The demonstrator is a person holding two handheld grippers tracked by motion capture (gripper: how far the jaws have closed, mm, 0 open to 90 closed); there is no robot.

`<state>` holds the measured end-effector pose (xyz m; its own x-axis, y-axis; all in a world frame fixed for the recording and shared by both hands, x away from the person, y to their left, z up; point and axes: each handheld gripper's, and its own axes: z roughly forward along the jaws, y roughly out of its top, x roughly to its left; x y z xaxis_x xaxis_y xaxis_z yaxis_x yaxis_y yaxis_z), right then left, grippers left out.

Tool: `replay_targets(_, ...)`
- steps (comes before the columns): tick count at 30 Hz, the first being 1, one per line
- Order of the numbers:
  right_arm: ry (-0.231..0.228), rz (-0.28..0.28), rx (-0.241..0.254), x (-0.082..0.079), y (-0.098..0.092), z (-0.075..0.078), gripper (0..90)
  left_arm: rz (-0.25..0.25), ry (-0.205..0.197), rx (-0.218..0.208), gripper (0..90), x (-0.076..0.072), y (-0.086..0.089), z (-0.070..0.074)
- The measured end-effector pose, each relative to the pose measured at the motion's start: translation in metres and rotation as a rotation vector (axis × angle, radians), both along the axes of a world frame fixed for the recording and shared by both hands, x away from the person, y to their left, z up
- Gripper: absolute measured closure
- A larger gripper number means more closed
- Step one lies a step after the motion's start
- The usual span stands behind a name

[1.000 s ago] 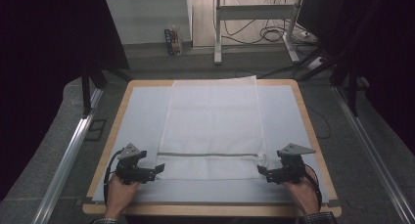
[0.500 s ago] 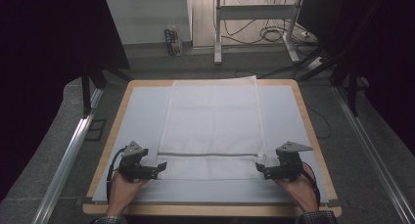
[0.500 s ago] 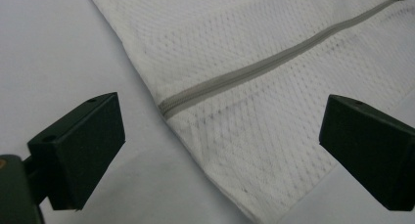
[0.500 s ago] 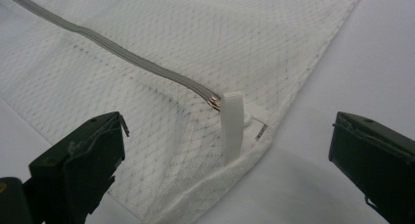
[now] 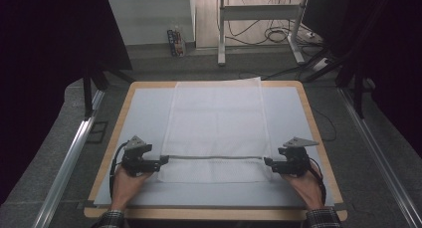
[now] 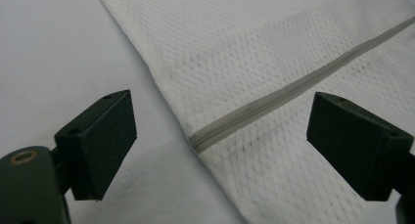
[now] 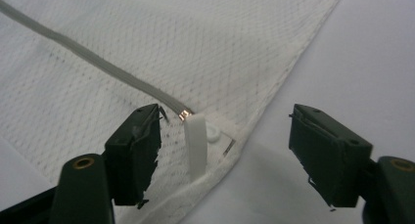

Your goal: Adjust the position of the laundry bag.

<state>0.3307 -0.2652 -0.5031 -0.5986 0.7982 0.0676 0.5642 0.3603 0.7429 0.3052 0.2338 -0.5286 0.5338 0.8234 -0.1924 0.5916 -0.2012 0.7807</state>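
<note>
On a white-topped table [image 5: 139, 113] with a wooden rim, a white mesh laundry bag [image 5: 216, 123] lies flat along the middle, its grey zipper [image 5: 214, 157] running across the near end; the left gripper [image 5: 161, 162], held in a hand [image 5: 127, 180], sits at the zipper's left end with its jaws spread and nothing between them; compared with 1 second ago it has crept slightly inward toward the bag's edge, and the right gripper [image 5: 267, 163] has likewise closed in on the opposite end, which suggests both tools are lining up to take hold of the bag at the zipper, with no grasp made yet; the bag itself has not shifted. The left gripper view shows what the high view cannot: the closed end of the zipper [image 6: 293, 89] stops just inside the bag's hem, centred between 2 wide-open pads [image 6: 105, 136]. The right gripper view adds the finer detail; a white pull tab [image 7: 196, 145] hangs from the slider at the zipper's end, lying between the parted jaws and closer to the left pad [image 7: 137, 150], beside a small white snap [image 7: 214, 132]; the right gripper [image 7: 230, 155] is open and touching nothing that can be made out.
</note>
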Motion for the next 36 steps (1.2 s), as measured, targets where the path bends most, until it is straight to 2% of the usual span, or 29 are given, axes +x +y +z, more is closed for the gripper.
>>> replay_targets(4, -0.003, -0.01, -0.007, 0.006, 0.0, 0.003, 32.3, 0.017, -0.012, 0.024, 15.9, 0.007, -0.003, 0.001)
replay_targets(7, -0.027, -0.032, -0.014, 0.012, 0.0, 0.006, 39.7, 0.033, -0.016, 0.043, 23.2, 0.012, -0.003, 0.002)
replay_targets(12, -0.049, -0.045, -0.031, 0.02, 0.004, 0.006, 44.8, 0.037, -0.012, 0.032, 31.3, 0.021, -0.002, 0.002)
replay_targets(17, -0.037, -0.047, -0.061, 0.029, 0.009, 0.002, 49.0, 0.046, -0.006, 0.035, 37.5, 0.028, -0.002, 0.0)
replay_targets(21, -0.019, -0.047, -0.081, 0.037, 0.013, -0.003, 54.2, 0.045, 0.001, 0.055, 45.3, 0.033, -0.004, -0.002)
replay_targets(25, -0.008, -0.047, -0.115, 0.043, 0.016, -0.007, 57.4, 0.044, 0.0, 0.108, 48.3, 0.037, -0.009, -0.007)
replay_targets(29, 0.0, -0.048, -0.137, 0.047, 0.016, -0.01, 63.0, 0.072, -0.001, 0.171, 55.9, 0.04, -0.013, -0.009)
replay_targets(33, 0.017, -0.035, -0.154, 0.049, 0.017, -0.014, 70.3, 0.099, 0.017, 0.18, 66.1, 0.042, -0.012, -0.012)
replay_targets(36, 0.019, -0.026, -0.159, 0.05, 0.019, -0.013, 73.5, 0.099, 0.035, 0.176, 67.5, 0.044, -0.014, -0.016)
